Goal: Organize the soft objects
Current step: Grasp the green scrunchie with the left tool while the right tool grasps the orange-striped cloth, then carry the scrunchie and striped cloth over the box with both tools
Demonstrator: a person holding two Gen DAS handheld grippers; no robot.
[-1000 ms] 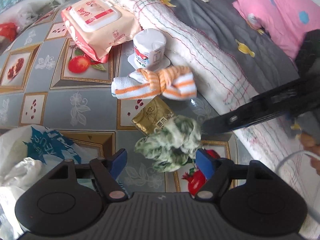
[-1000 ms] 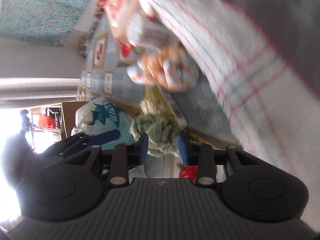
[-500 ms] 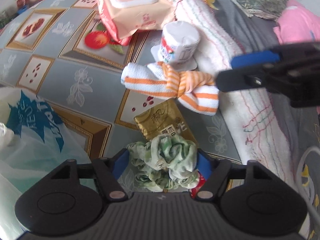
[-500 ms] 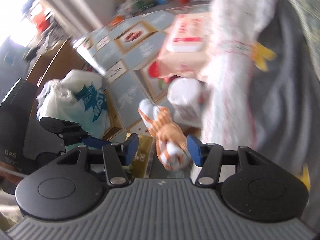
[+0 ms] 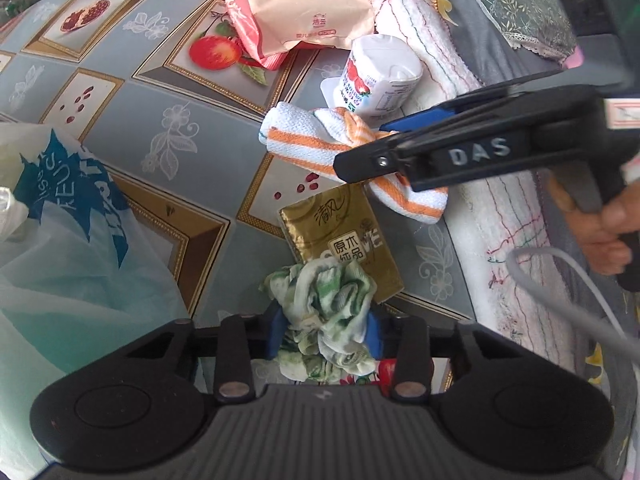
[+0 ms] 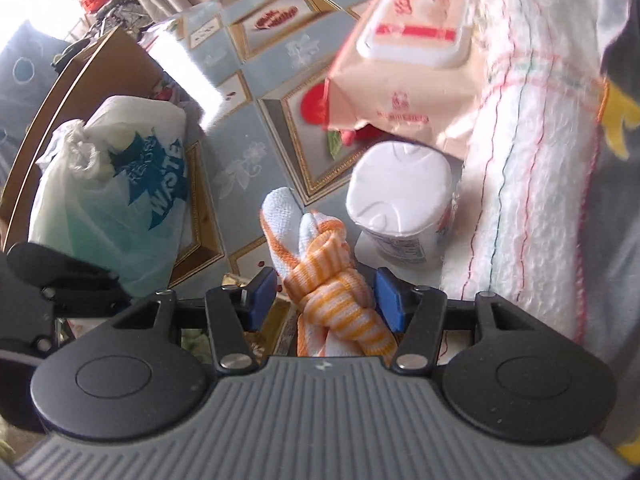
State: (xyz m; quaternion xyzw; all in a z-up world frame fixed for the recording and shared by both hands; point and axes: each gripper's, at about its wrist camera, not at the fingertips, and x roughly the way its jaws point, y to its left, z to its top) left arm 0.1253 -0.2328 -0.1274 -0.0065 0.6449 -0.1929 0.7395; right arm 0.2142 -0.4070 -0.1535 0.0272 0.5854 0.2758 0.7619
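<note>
Right wrist view: the knotted orange-striped cloth (image 6: 328,276) lies on the table (image 6: 256,160) between the right claw (image 6: 326,300) pads, long axis running away from the claw, both pads just apart from it, so released. The left claw (image 5: 323,334) is clenched on a crumpled green cloth (image 5: 326,312) nearer the table's edge.

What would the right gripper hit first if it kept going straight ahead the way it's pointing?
Probably the orange-striped knotted towel, already between the open fingers of the right gripper. Beyond it stands the white cup, slightly to the right; depth is uncertain.
</note>
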